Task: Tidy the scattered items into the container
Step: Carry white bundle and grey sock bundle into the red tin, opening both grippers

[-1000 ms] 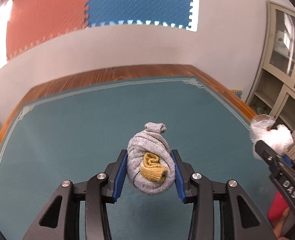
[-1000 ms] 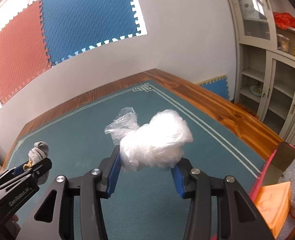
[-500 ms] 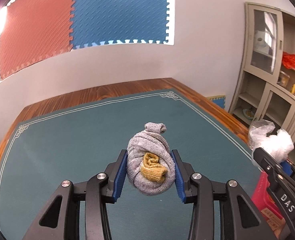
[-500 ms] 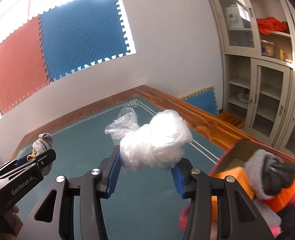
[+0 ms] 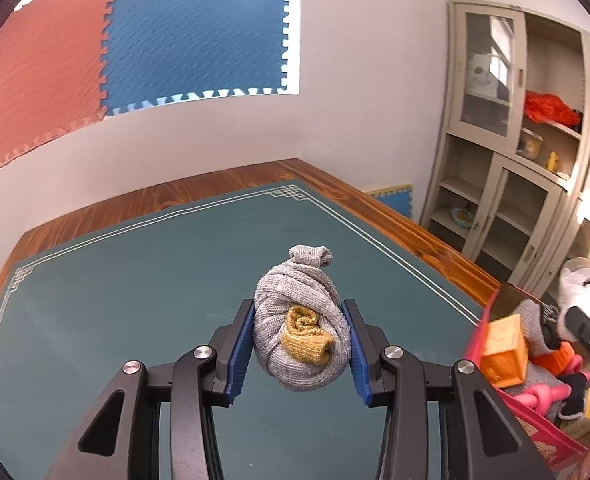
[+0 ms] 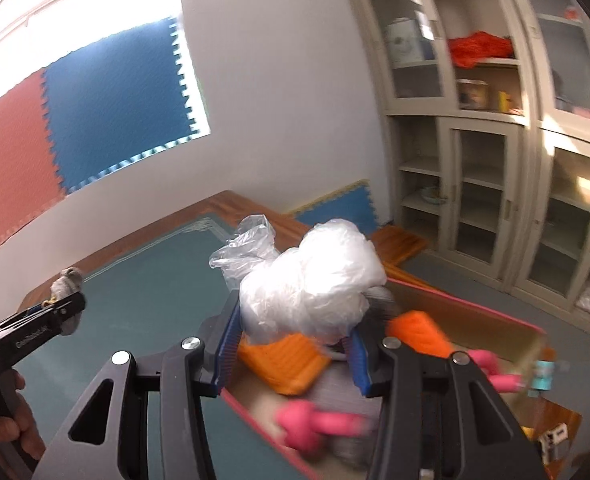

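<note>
Container [image 6: 491, 312] first, since it is the biggest thing I must aim at: a pink-rimmed box at about four o'clock in the right wrist view, already crowded with an orange block [image 5: 503, 350], pink toys and knitted pieces; I judge the step in hand is carrying both loads over it and letting go; to do it well I would bring each bundle fully inside the rim before spreading the jaws, and drop onto the soft pile rather than the edge, as the light bag may catch or drift; green table mat [image 5: 135, 280] lies below, with nothing else on it that I can see; right gripper [image 6: 291, 344] is pitched forward over the box's near corner, pinching a crumpled plastic bag [image 6: 311, 288] which hangs above the contents; left gripper [image 5: 301, 350] sits level above the mat, box at its three to four o'clock, squeezing a rolled grey sock bundle [image 5: 301, 328] with a mustard core
</note>
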### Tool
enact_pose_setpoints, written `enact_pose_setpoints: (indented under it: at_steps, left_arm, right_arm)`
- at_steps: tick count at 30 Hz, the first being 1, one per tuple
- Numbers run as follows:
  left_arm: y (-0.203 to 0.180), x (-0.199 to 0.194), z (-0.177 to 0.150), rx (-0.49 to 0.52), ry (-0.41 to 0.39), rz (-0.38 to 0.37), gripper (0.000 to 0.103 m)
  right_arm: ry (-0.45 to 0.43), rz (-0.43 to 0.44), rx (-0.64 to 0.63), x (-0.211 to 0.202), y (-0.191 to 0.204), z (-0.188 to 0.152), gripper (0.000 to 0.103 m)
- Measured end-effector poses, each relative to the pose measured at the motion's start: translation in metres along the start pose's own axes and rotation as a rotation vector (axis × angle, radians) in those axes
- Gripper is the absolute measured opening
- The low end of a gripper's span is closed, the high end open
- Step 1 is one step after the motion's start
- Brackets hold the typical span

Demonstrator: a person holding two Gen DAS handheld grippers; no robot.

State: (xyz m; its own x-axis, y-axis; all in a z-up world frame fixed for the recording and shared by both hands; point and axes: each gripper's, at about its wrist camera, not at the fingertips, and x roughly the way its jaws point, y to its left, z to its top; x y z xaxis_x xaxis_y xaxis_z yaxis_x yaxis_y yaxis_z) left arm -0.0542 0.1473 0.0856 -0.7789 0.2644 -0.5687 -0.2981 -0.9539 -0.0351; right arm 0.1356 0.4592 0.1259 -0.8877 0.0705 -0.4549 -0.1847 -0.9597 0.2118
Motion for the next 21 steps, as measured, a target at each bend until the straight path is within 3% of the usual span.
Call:
enact_pose_setpoints:
  at_steps: [9, 21]
  left_arm:
    - [-0.045, -0.004, -0.006, 0.049, 0.027, -0.095, 0.044]
    - [-0.112, -0.004, -0.006, 0.094, 0.064, -0.241, 0.044]
  right_arm:
    - [0.003, -0.134, 0.017, -0.026, -0.064, 0.0, 0.052]
    - [0.037, -0.152, 0.014, -0.026, -0.088, -0.016, 0.052]
